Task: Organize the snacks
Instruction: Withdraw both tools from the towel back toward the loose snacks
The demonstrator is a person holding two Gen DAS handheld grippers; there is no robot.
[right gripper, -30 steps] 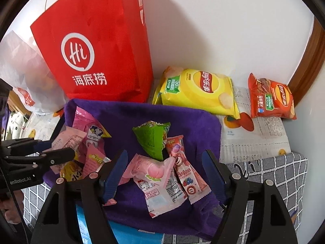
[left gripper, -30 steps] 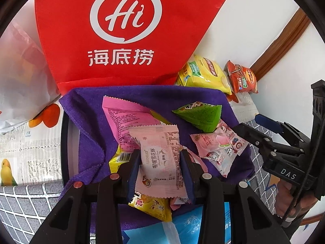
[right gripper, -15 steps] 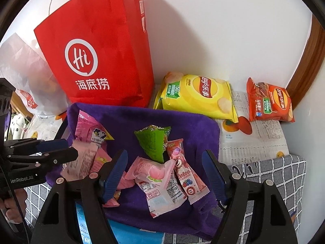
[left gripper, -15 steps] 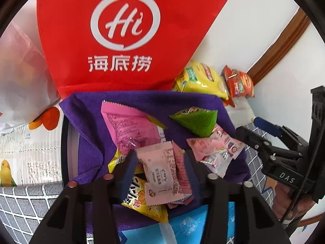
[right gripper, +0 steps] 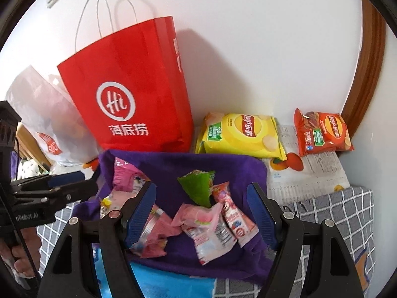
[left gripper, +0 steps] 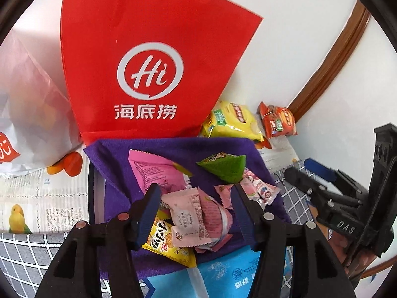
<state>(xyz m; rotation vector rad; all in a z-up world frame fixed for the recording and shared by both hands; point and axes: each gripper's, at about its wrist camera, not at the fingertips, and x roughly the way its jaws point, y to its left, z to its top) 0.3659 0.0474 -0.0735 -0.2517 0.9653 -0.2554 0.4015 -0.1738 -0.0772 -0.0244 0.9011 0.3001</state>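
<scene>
The purple cloth (left gripper: 178,149) serves as landmark; the snacks lie heaped on it. At its near edge a blue packet (left gripper: 223,275) is partly cut off by the frame and by both claws' black arms. The left claw (left gripper: 194,213) hangs over the cloth's near left part; its jaws have just been opening and now stand apart, with the pale pink wrapper (left gripper: 188,219) lying loose between them on a yellow packet (left gripper: 165,244), touching neither pad. The right claw (right gripper: 201,213) hangs over the cloth's near right part, jaws wide and gripping nothing, above a pink peach-printed packet (right gripper: 206,226) and a red-and-pink stick packet (right gripper: 233,213). Toward the cloth's middle lies a green triangular packet (right gripper: 198,186); on its left, a larger pink bag (left gripper: 153,171), its lower end hidden by the left claw's finger. Under the cloth a dark round rim shows at left; what it is cannot be told. Behind the cloth stands a red paper bag (right gripper: 134,94), touching its far edge. Left of that is a white plastic bag (right gripper: 47,114), contents blurred. Beyond the cloth's far right corner lie a yellow chip bag (right gripper: 243,134) and an orange chip bag (right gripper: 322,131) on newspaper, against the wall.
</scene>
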